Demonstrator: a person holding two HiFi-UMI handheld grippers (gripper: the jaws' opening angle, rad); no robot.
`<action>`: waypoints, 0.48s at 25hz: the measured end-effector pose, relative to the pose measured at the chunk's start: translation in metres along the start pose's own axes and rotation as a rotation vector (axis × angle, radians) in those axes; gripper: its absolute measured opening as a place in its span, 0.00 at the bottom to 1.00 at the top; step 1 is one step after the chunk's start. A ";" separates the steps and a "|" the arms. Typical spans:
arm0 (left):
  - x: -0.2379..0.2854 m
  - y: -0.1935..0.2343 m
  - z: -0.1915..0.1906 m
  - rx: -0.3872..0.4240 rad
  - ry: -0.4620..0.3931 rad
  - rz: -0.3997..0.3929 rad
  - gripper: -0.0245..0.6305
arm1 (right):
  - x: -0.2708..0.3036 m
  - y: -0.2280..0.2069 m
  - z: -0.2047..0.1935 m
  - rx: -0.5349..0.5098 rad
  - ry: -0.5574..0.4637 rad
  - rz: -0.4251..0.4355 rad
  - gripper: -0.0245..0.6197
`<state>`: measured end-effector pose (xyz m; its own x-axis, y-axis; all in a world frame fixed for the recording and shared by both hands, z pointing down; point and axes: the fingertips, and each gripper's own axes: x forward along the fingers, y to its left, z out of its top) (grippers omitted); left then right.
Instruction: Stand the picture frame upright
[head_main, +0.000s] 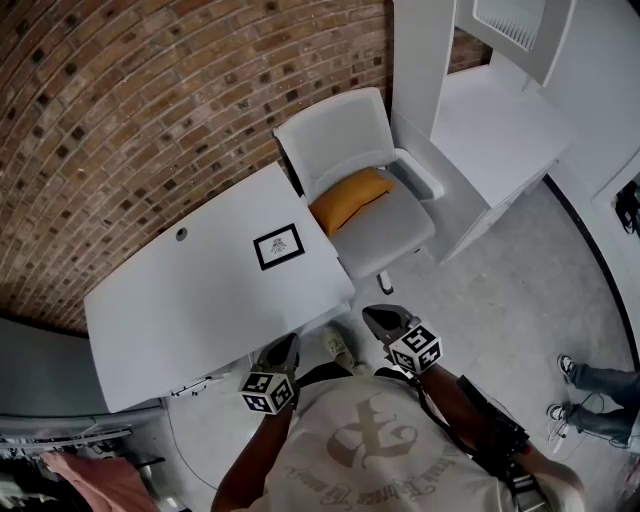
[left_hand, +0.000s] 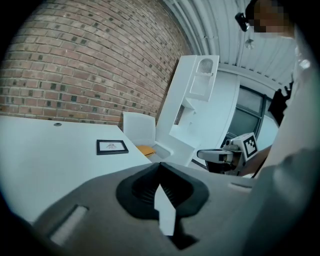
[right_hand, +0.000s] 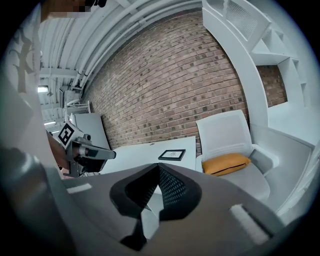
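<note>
A small black-framed picture lies flat on the white table, near its right end. The same picture frame shows in the left gripper view and, as picture frame, in the right gripper view. My left gripper hovers at the table's near edge, shut and empty. My right gripper hangs off the table's near right corner, also shut with nothing in it. Both grippers are well short of the frame. In each gripper view the other gripper appears: right gripper, left gripper.
A white chair with an orange cushion stands just right of the table. A brick wall runs behind. White shelving is at the right. Another person's legs stand at the far right.
</note>
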<state>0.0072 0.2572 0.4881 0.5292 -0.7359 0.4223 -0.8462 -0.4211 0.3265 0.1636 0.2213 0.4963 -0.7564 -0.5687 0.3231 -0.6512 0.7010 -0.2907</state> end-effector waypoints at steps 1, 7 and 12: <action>0.003 0.000 0.000 -0.003 0.003 -0.004 0.04 | 0.000 -0.002 0.000 0.003 0.003 -0.003 0.05; 0.024 0.009 0.000 -0.018 0.022 -0.034 0.04 | 0.008 -0.018 -0.001 0.010 0.027 -0.029 0.05; 0.043 0.027 0.009 -0.048 0.018 -0.036 0.04 | 0.023 -0.032 0.008 -0.003 0.046 -0.034 0.05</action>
<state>0.0070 0.2094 0.5076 0.5605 -0.7109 0.4248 -0.8230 -0.4208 0.3815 0.1667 0.1822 0.5055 -0.7304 -0.5719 0.3736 -0.6761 0.6829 -0.2765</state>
